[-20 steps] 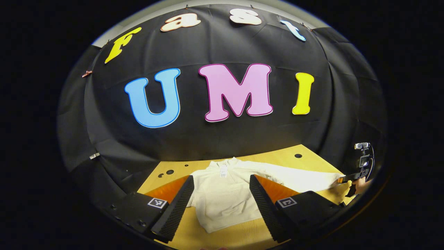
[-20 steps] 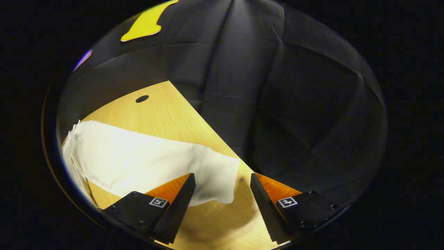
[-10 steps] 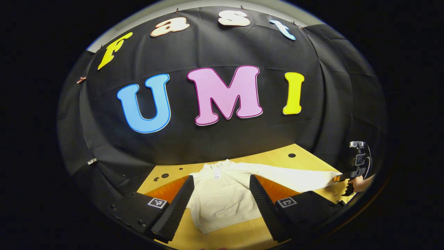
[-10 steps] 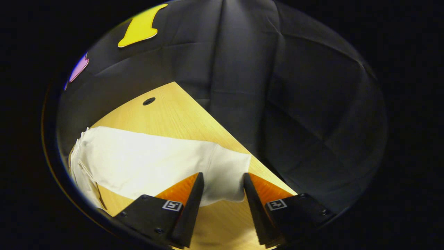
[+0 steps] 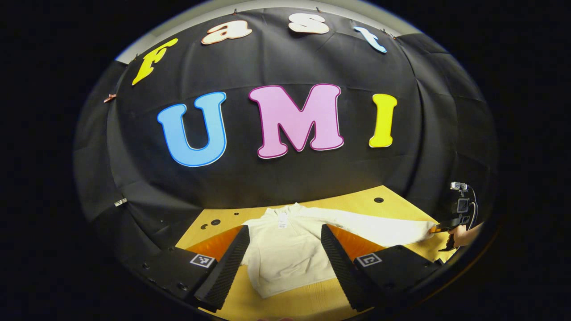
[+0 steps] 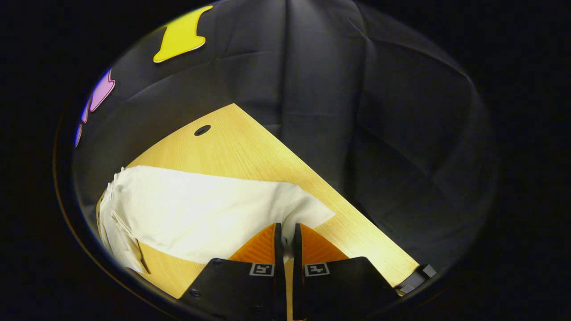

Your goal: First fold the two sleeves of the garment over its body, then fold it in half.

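Looking along the left claw (image 5: 283, 249), I see its two fingers spread wide and gripping nothing, hovering above the table (image 5: 357, 203). Between and just beyond them lies the white garment (image 5: 290, 254), flat on the wood, collar toward the wall. One sleeve (image 5: 379, 227) stretches away to this claw's right, where the far claw (image 5: 435, 229) and a hand (image 5: 464, 235) meet its cuff near the table's corner. The other sleeve is hidden behind the left finger, so I cannot tell how it lies.

Along the right claw (image 6: 284, 243), the fingers are nearly closed with the cuff (image 6: 308, 211) pinched between them; both seem to press on the cloth. The sleeve runs off to this claw's left, toward the body.

The cloth looks soft, light and limp, so I judge it will sag and crease if carried by one point; the cuff is a sensible hold, and lifting it low and sweeping it over the body should keep it tidy. The table edge sits just right of the claw, so room lies leftward, over the garment. Bare wood ahead leaves space too.
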`<state>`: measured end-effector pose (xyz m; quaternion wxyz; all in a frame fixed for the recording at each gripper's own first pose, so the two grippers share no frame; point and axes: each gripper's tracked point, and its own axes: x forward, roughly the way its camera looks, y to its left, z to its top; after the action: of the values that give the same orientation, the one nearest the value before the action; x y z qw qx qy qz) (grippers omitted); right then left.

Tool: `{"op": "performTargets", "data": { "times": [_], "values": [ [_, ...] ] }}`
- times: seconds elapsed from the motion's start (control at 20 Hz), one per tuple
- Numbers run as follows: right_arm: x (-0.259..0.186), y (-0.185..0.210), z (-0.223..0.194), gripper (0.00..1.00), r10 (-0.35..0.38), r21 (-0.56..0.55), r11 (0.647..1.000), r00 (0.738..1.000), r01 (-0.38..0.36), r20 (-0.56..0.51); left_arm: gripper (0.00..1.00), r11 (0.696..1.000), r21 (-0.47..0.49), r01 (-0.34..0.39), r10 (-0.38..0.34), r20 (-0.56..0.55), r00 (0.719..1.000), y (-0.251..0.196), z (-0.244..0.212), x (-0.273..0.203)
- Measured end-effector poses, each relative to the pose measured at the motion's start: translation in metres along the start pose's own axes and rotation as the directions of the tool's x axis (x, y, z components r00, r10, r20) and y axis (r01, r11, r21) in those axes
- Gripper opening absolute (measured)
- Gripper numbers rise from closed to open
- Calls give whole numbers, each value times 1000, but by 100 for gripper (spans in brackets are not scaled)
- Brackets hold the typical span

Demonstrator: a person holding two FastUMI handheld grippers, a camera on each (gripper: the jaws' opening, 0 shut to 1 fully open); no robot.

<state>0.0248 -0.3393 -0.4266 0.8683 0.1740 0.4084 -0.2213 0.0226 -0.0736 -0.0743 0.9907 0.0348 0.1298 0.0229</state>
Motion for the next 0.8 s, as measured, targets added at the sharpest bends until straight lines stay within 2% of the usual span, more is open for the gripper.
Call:
{"op": "performTargets", "data": {
  "times": [0.2, 0.35, 0.6, 0.8],
  "values": [
    [-24, 10, 38, 10, -5, -59, 998, 998, 9, 68, 99, 999, -35, -16, 16, 2, 1000, 20, -3, -1],
    [-46, 33, 77, 10, 23, -116, 993, 991, -8, 130, 99, 997, -76, -27, 27, 2, 1000, 35, -8, -3],
    [-80, 98, 132, 10, 109, -215, 975, 971, -63, 211, 99, 988, -143, -61, 63, 6, 998, 65, -15, -6],
    [-103, 161, 151, 9, 196, -265, 955, 953, -132, 232, 99, 978, -186, -100, 102, 4, 995, 92, -21, -9]
  ]
}}
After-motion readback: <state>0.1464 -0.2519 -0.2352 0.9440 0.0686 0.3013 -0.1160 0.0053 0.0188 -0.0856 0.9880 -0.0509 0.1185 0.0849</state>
